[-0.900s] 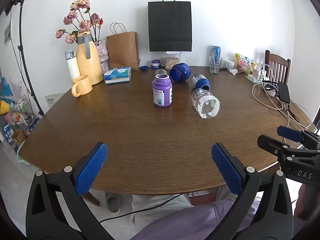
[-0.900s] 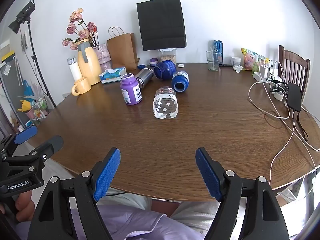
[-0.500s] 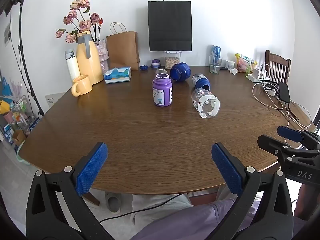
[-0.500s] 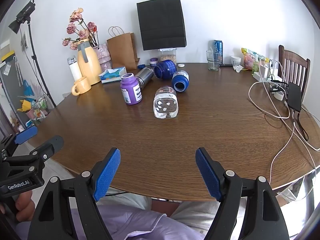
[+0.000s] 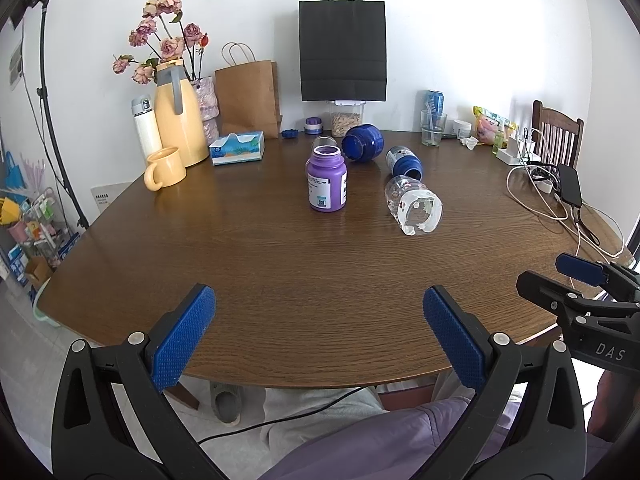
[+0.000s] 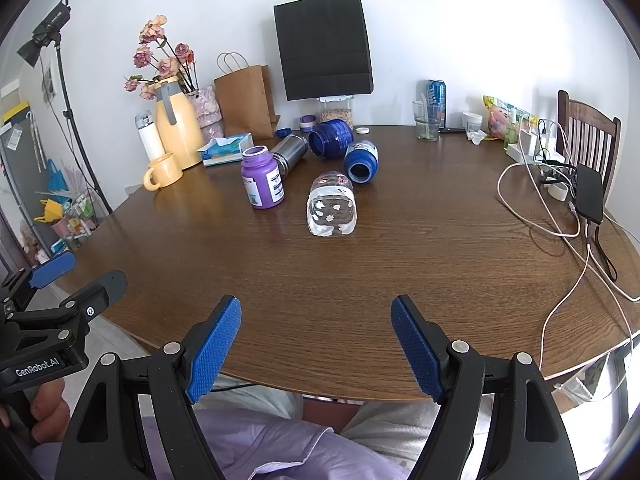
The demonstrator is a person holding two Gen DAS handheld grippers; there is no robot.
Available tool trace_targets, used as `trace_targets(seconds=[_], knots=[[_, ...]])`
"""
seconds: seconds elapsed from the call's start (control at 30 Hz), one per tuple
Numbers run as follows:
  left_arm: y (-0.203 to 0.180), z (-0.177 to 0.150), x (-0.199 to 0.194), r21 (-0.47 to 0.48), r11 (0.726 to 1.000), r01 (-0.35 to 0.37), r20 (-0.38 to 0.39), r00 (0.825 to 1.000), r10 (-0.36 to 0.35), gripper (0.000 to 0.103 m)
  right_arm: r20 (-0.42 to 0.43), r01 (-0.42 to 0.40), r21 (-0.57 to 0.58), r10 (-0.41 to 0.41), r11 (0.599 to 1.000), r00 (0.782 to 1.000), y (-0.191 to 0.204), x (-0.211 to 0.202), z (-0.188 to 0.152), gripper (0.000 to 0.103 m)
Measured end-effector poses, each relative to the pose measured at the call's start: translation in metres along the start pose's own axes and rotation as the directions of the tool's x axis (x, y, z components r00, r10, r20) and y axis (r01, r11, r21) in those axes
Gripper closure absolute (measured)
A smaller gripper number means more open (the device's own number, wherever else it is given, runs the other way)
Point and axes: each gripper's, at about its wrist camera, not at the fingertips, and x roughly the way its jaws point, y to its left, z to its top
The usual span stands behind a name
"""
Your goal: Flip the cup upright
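A clear plastic cup (image 5: 414, 210) (image 6: 331, 210) lies on its side mid-table, its base turned toward me. Behind it two blue jars (image 5: 404, 162) (image 6: 361, 161) and a steel tumbler (image 6: 291, 152) also lie on their sides. A purple jar (image 5: 326, 180) (image 6: 263, 178) stands upright, lid off. My left gripper (image 5: 316, 338) is open at the near table edge, holding nothing. My right gripper (image 6: 316, 348) is open too, likewise at the near edge and far from the cup. Each gripper shows in the other's view.
A round wooden table (image 5: 280, 280) carries a yellow jug (image 5: 176, 124), yellow mug (image 5: 165, 168), tissue box (image 5: 237, 148), paper bags (image 5: 248, 100), and a glass (image 5: 433, 127) at the back. Cables and a black power bank (image 6: 589, 192) lie at the right. A chair (image 6: 588, 136) stands beyond.
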Motion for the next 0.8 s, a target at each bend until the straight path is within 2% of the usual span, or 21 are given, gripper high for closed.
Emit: trace_targets(seconds=[0.8], knots=[[0.0048, -0.0036, 0.0062, -0.003, 1.0, 0.003, -0.014, 1.0, -0.003, 0.0, -0.001, 0.0, 0.001, 0.0, 1.0, 1.0, -0.0002, 0.0006, -0.0008, 0.022]])
